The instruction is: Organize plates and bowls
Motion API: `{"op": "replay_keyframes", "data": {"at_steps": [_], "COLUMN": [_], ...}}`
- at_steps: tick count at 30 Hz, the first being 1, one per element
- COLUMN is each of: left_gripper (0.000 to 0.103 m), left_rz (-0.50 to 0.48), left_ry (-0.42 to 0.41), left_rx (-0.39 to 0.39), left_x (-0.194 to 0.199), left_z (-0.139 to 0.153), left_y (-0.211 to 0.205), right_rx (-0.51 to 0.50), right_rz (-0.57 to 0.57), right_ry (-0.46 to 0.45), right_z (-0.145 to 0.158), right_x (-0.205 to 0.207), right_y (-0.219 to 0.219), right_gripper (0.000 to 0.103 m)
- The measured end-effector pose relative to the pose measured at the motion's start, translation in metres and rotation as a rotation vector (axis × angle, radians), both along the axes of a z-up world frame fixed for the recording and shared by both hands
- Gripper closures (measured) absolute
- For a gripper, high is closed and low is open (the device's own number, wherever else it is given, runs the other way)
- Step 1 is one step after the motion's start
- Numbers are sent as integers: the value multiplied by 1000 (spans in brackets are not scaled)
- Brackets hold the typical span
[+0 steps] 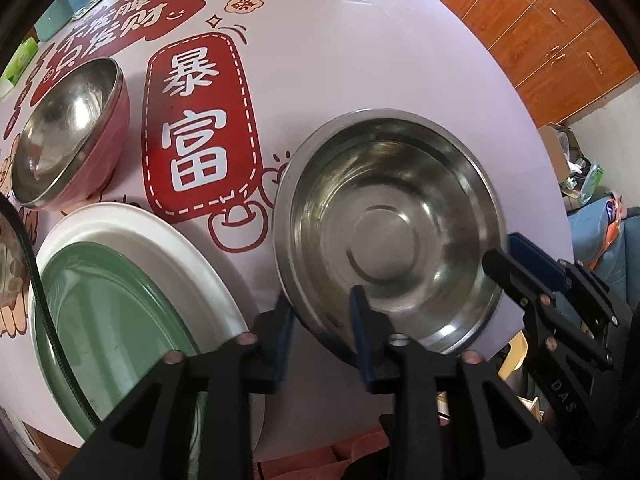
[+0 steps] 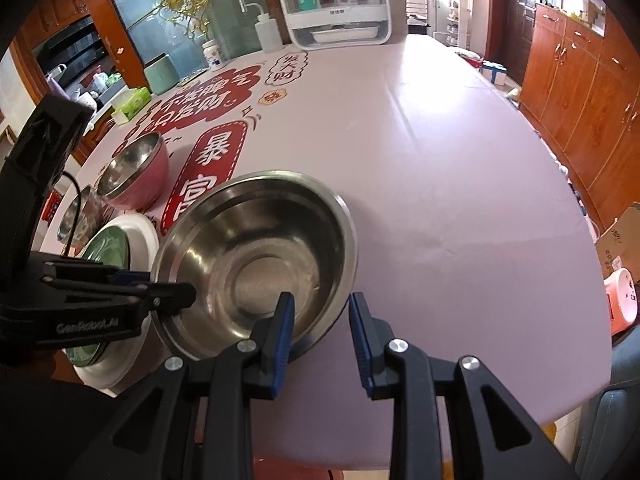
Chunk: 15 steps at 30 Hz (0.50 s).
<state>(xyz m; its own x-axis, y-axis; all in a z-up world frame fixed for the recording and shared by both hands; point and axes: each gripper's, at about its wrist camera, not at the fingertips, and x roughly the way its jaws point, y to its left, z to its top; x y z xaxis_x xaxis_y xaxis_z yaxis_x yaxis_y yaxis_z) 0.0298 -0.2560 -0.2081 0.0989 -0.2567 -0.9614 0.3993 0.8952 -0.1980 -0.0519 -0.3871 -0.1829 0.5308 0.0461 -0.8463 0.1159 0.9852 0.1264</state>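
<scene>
A wide steel bowl [image 1: 388, 236] sits near the table's front edge. My left gripper [image 1: 320, 332] straddles its near rim, one pad outside and one inside, with a little slack on either side; it is open. My right gripper [image 2: 320, 320] holds the rim of the same steel bowl [image 2: 256, 260] on the other side, one pad against the inner wall and one at the outer lip. To the left, a green plate [image 1: 116, 320] lies on a white plate [image 1: 160, 236]. Behind them stands a pink bowl [image 1: 72, 132] with a steel bowl nested in it.
The tablecloth [image 2: 440, 160] is pink with red printed labels. At the far end stand a white dish rack [image 2: 336, 4], a squeeze bottle [image 2: 268, 32], a green container [image 2: 162, 72] and a tissue pack [image 2: 132, 104]. Wooden cabinets [image 2: 580, 100] line the right wall.
</scene>
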Motion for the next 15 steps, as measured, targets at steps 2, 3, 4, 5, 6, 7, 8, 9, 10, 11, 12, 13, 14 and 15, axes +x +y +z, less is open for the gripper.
{"op": "replay_keyframes", "data": {"at_steps": [2,3,4,5,6,7,8,9,10,11,12,13,14,15], "left_gripper": [71,70,69,69,69,68,66,61,57,57,57,56,56,56], "left_rz": [-2,-4,-3,-1,3,6,10,14,18,23,27,32,39,45], "left_ry": [-17,-24,-31,-37,-43,-47,-53,-60,-69,-80,-90,-98,-105,-111], "left_rx": [-10,-15,-18,-22,-28,-32,-37,-41,-45,-48,-53,-57,-61,-65], "left_x": [1,3,3,3,3,4,3,4,4,3,4,5,5,8], "left_z": [5,9,11,13,16,18,20,23,25,28,31,34,36,38], "left_y": [1,4,5,6,7,9,11,14,16,18,20,21,21,23], "right_rx": [-6,-11,-15,-19,-20,-21,-24,-25,-27,-29,-29,-30,-30,-30], "right_rz": [-4,-4,-3,-4,-6,-7,-8,-7,-5,-2,1,4,9,13], "right_ry": [-15,-19,-24,-29,-32,-37,-43,-46,-52,-57,-62,-66,-74,-78], "right_z": [4,5,7,8,10,11,13,14,16,17,19,21,23,25], "right_x": [3,4,6,8,9,11,12,13,15,17,19,20,22,23], "right_y": [-1,-2,-2,-2,-3,-3,-4,-4,-4,-4,-3,-3,-2,-2], "right_gripper": [75,75,75,75,75,75,75,75,75,75,75,75,75,75]}}
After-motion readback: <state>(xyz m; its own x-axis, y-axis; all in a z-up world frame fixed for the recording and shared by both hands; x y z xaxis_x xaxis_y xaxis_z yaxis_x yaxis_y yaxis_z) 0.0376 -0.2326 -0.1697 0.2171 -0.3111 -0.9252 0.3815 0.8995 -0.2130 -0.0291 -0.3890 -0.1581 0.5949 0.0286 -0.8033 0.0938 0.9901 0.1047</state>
